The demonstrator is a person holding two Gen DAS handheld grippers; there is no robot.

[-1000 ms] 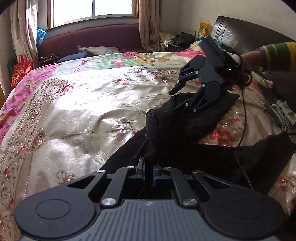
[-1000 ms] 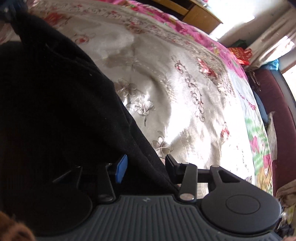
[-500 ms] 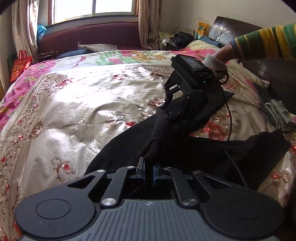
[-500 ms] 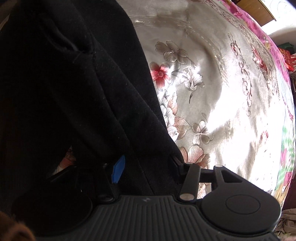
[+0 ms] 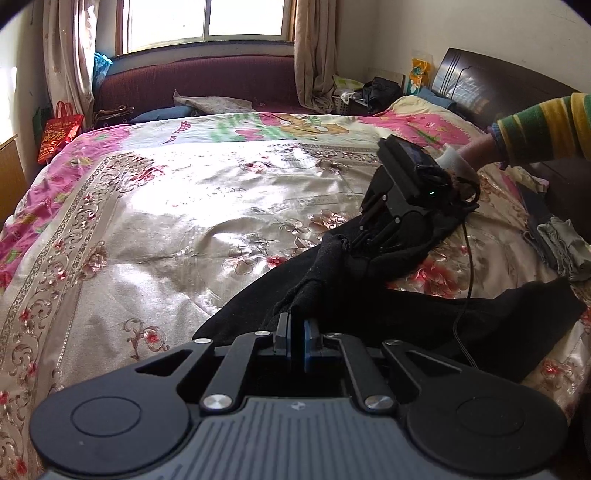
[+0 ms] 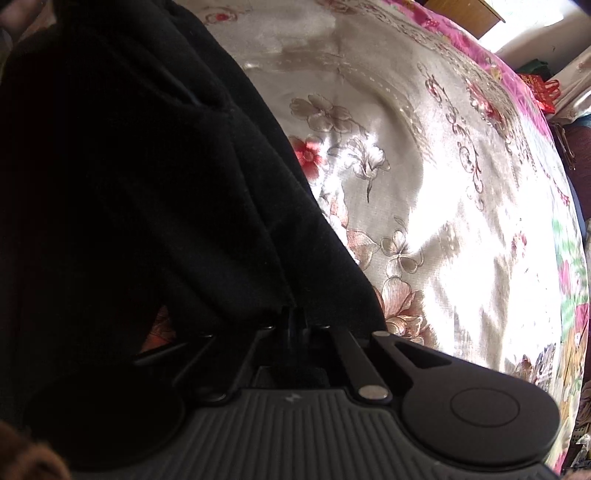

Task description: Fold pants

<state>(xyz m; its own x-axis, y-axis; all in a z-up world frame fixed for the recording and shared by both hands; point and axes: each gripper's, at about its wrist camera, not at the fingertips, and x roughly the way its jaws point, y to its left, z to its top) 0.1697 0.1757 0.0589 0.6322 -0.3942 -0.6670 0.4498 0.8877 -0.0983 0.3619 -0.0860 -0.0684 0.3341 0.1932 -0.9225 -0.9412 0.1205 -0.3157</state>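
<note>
Nearest in the left wrist view, the left claw [image 5: 295,328] is clamped on a raised ridge of the black pants [image 5: 332,295], its blue pads pinching the cloth between them. From there the pants spread across the near right part of the bed [image 5: 166,221], lying on a shiny floral bedspread [image 5: 147,206]. Farther along the same ridge of cloth, the right claw [image 5: 364,240] points steeply down into the fabric, held by a hand [image 5: 469,155] in a striped sleeve [image 5: 539,129]. Its jaws have just been closing, with the cloth between them.

The right wrist view shows what the left cannot: seen close up, the right claw's [image 6: 295,321] jaws are drawn together on a fold of the pants [image 6: 129,184]. It also shows the bedspread [image 6: 424,184] bare beside that edge.

Only the left view takes in the room beyond: a dark headboard [image 5: 491,81], a maroon sofa [image 5: 192,85] under a window [image 5: 207,18], and a red bag [image 5: 59,133].
</note>
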